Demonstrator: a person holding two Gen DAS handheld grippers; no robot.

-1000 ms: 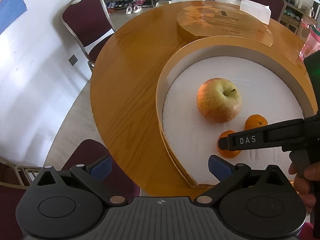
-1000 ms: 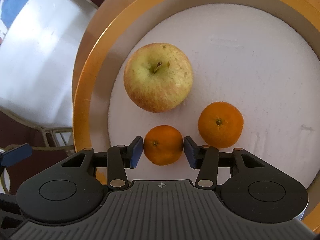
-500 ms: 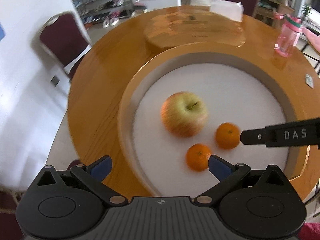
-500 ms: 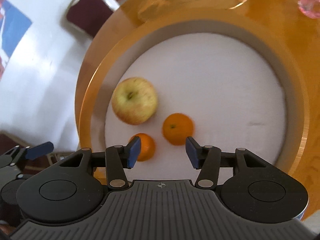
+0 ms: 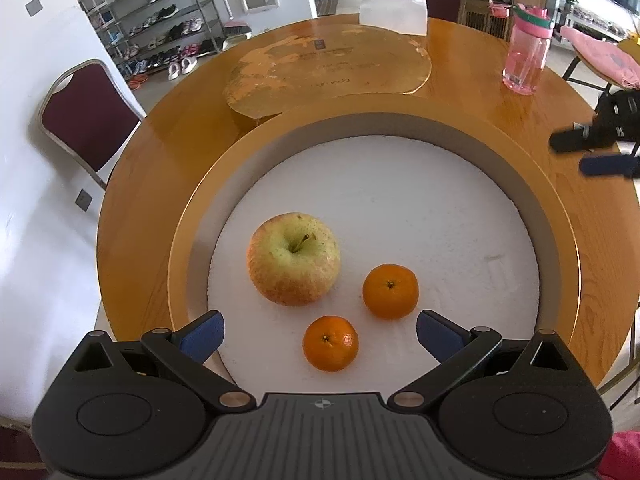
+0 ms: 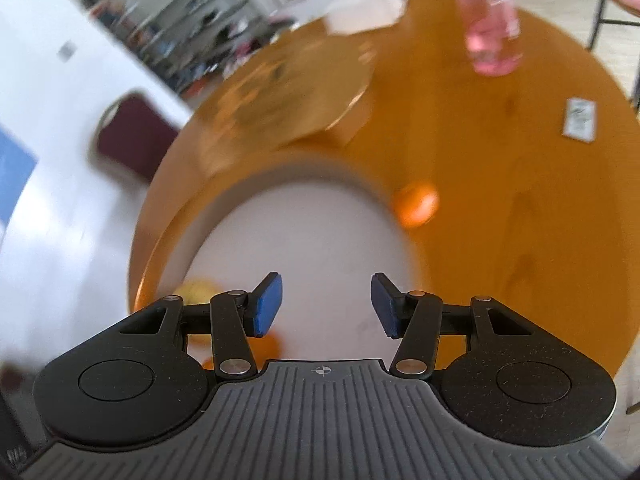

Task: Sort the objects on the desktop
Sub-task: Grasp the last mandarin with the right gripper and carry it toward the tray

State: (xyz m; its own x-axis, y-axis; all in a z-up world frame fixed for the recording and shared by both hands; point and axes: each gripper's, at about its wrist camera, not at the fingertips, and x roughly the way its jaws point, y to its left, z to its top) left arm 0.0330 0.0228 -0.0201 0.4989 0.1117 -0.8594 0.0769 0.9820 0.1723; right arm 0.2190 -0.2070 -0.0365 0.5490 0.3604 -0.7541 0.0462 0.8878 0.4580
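Two tangerines point(image 5: 330, 343) in tray point(image 5: 552, 216), stem ends up; apple point(image 5: 294, 258) stem tilted right.

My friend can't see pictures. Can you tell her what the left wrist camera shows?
An apple and two oranges sit apart in a round white tray on a wooden table. The open, empty left tongs hover near them, with a pink bottle far behind.

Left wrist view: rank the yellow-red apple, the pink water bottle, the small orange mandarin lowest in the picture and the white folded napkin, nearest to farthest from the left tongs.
1. Small orange mandarin, between the left tongs, in the round white tray.
2. Yellow-red apple, left-centre of the tray.
3. Pink water bottle, far right on the table.
4. White folded napkin, at the table's far edge.
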